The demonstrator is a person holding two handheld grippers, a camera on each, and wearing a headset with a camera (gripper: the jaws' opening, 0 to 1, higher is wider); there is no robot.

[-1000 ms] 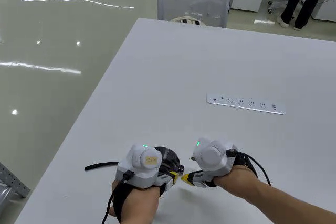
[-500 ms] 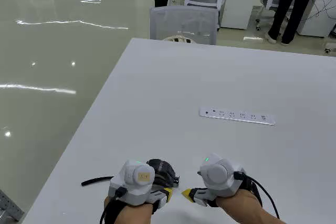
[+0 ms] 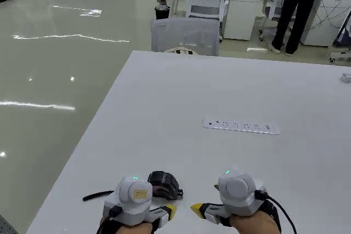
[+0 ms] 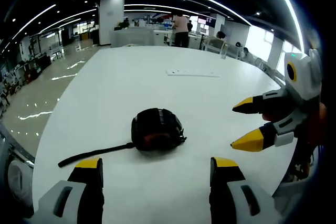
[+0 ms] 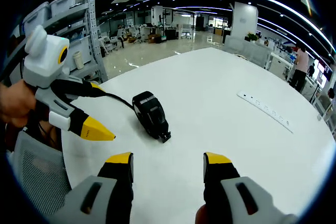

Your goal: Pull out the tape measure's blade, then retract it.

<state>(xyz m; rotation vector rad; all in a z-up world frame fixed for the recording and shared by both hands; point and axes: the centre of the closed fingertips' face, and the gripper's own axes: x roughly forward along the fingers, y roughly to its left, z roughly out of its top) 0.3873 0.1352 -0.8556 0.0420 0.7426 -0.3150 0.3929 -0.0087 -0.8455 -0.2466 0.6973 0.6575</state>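
Observation:
A black tape measure (image 3: pixel 163 184) lies on the white table (image 3: pixel 230 86) with its blade in and its black wrist strap (image 3: pixel 98 194) trailing left. My left gripper (image 3: pixel 169 210) sits just near of it, and my right gripper (image 3: pixel 197 209) is off to its right. In the left gripper view the tape measure (image 4: pixel 156 129) lies ahead of my open left gripper (image 4: pixel 156 163), and the right gripper (image 4: pixel 247 124) enters from the right. In the right gripper view the tape measure (image 5: pixel 151 115) is ahead and left of my open right gripper (image 5: pixel 168 158). Neither gripper touches it.
A white power strip (image 3: pixel 240 126) lies mid-table beyond the grippers. A grey chair (image 3: pixel 185 35) stands at the table's far edge, with a person (image 3: pixel 296 4) by desks behind it. The table's left edge drops to a shiny floor (image 3: pixel 55 69).
Both grippers have drawn back toward me and apart, leaving the tape measure free on the table. The head camera has tilted up.

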